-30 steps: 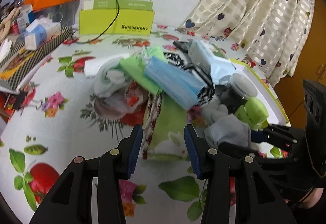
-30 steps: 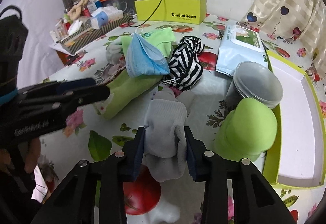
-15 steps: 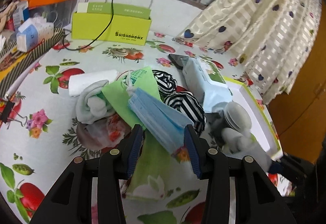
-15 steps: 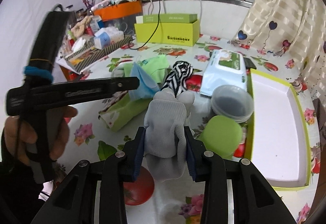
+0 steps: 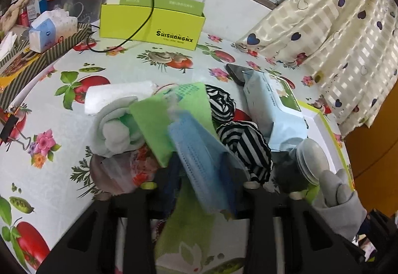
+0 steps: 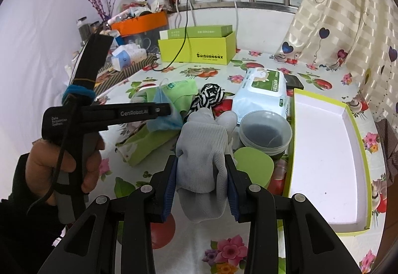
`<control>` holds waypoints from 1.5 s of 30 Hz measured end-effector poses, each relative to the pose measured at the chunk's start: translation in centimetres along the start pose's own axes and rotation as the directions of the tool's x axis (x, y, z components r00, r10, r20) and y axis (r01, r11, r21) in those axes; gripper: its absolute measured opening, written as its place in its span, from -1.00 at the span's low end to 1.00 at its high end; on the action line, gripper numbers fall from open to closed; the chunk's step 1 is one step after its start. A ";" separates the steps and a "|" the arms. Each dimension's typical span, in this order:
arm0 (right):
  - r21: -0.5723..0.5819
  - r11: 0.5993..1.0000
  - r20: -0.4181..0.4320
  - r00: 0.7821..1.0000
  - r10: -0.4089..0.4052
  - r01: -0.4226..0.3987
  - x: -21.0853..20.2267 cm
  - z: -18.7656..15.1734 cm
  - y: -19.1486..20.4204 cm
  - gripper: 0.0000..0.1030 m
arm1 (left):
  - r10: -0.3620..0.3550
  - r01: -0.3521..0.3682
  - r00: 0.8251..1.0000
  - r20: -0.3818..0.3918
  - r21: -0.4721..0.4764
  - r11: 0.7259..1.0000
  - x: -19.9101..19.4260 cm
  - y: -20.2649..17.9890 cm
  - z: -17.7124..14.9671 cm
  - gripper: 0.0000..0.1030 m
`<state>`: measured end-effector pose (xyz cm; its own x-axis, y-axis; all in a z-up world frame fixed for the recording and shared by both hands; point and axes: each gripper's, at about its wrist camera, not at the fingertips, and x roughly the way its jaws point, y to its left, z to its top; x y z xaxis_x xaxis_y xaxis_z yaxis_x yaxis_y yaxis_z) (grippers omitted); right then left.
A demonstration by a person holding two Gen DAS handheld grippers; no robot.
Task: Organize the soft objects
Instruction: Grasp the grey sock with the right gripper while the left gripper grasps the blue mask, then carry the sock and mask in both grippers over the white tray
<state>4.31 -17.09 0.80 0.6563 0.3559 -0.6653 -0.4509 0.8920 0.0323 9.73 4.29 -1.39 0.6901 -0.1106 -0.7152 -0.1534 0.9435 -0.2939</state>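
Observation:
My right gripper (image 6: 202,183) is shut on a grey knit glove (image 6: 202,147) and holds it above the table; the glove also shows in the left wrist view (image 5: 338,195). My left gripper (image 5: 199,183) reaches into the pile with a blue face mask (image 5: 206,162) lying between its open fingers; its fingertips are partly hidden by the mask. Around it lie a green cloth (image 5: 171,114), a striped black-and-white cloth (image 5: 245,147), rolled white socks (image 5: 117,129) and a green pouch (image 5: 189,226). The white tray with a green rim (image 6: 325,149) sits at the right.
A wet-wipes pack (image 6: 263,89), stacked clear cups (image 6: 265,132) and a green lid (image 6: 253,165) stand beside the tray. A phone (image 5: 236,72) lies behind the wipes. A yellow-green box (image 5: 151,20) with a cable stands at the back. Cluttered boxes (image 5: 42,32) line the left edge.
My left gripper moved forward over the pile, so the blue mask now lies between its fingers. My right gripper lifted the grey glove higher and back from the table.

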 end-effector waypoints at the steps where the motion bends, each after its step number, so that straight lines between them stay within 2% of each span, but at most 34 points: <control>1: 0.002 1.000 0.002 1.000 0.000 0.000 -0.1 0.0 -0.1 -0.33 | -0.006 0.006 1.000 0.008 -0.002 1.000 -0.2 0.1 -0.1 -0.52; 3: 0.003 1.000 0.006 1.000 0.000 0.000 -0.2 -0.1 -0.1 -0.33 | -0.011 0.011 1.000 0.019 0.004 1.000 -0.7 0.1 -0.4 -0.62; 7: 0.006 1.000 0.017 1.000 0.002 -0.002 -0.6 -0.2 0.0 -0.33 | -0.015 0.014 0.999 0.038 0.023 1.000 -2.0 0.1 -0.8 -0.67; 22: -0.009 1.000 0.061 0.998 0.016 -0.015 -2.3 0.0 1.0 -0.33 | -0.063 0.052 0.993 0.097 0.109 0.993 -7.6 -1.3 -3.0 -0.67; 36: 0.008 1.000 0.074 0.997 -0.008 0.007 -3.3 0.0 0.3 -0.32 | -0.108 0.092 0.991 0.077 0.181 0.979 -8.3 -4.2 -3.8 -0.67; 45: 0.039 0.998 0.094 0.995 -0.045 0.042 -4.4 0.3 -2.4 -0.32 | -0.145 0.123 0.987 0.075 0.241 0.963 -8.2 -7.6 -2.8 -0.67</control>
<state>2.71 -20.73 3.86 0.7301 0.3401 -0.5927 -0.3996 0.9161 0.0335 3.25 -2.81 4.93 0.7559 -0.2223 -0.6158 0.1078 0.9700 -0.2179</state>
